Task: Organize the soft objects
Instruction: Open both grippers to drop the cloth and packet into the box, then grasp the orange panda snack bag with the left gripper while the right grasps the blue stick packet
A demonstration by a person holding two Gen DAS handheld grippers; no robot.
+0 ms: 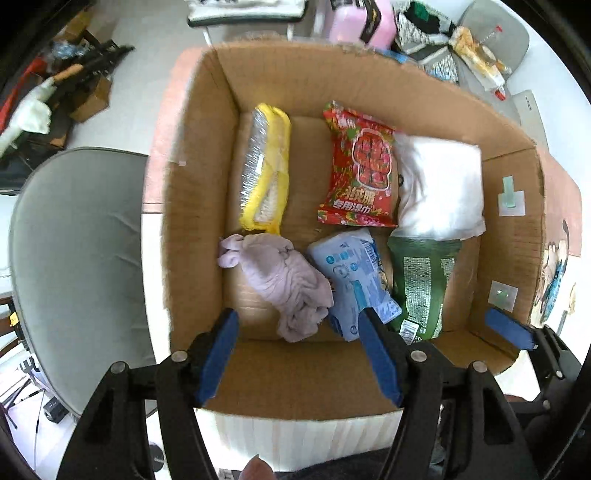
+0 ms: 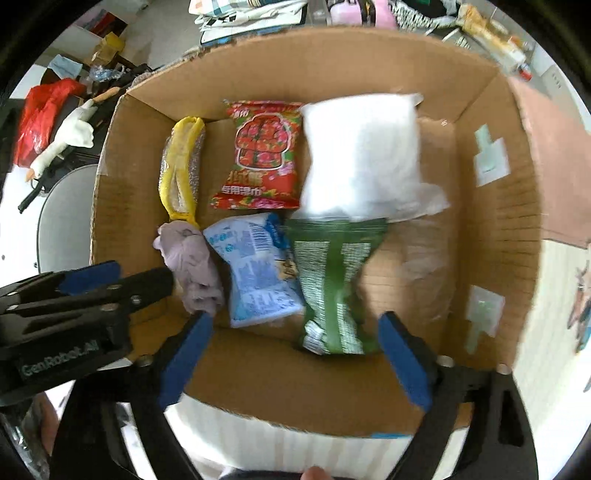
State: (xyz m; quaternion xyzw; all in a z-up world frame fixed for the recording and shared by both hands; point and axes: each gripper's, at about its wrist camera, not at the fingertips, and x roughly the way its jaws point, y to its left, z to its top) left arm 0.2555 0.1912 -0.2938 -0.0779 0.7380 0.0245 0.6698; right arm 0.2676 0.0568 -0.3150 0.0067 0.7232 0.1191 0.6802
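Note:
An open cardboard box (image 1: 192,177) (image 2: 491,206) holds several soft items: a yellow-edged silver pad (image 1: 264,166) (image 2: 183,166), a red wet-wipe pack (image 1: 360,166) (image 2: 260,155), a white pillow bag (image 1: 441,184) (image 2: 364,155), a lilac cloth (image 1: 284,277) (image 2: 192,262), a blue tissue pack (image 1: 351,273) (image 2: 255,266) and a green pack (image 1: 421,284) (image 2: 332,280). My left gripper (image 1: 299,321) (image 2: 92,277) hovers open over the box's near side, above the cloth. My right gripper (image 2: 295,325) (image 1: 506,328) is open above the green pack, empty.
A grey chair seat (image 1: 77,266) stands left of the box. Beyond the box lie a pink container (image 1: 360,22), clothes and bags (image 1: 436,33). A white goose plush (image 2: 70,136) and a red bag (image 2: 40,114) lie on the floor at left.

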